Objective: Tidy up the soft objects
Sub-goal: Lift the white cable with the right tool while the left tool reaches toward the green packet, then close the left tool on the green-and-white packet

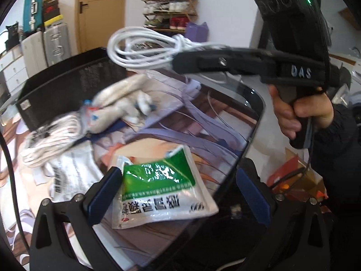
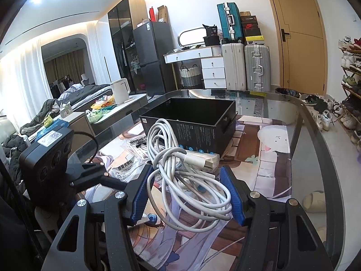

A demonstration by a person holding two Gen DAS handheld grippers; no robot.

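A busy room sits behind the glass surface.

A tan door stands by a silver suitcase, a white suitcase and white drawers; a shoe rack holds shoes, and a white kettle waits near a bed.

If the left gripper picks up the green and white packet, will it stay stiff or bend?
The packet looks like a crinkled, glossy pouch, so it will probably sag and may slip. It seems light, likely sliding on the mat if pushed.

One black box, one white cable bundle, one green-and-white sachet, one plush toy, perhaps two further printed bags, one rope coil.
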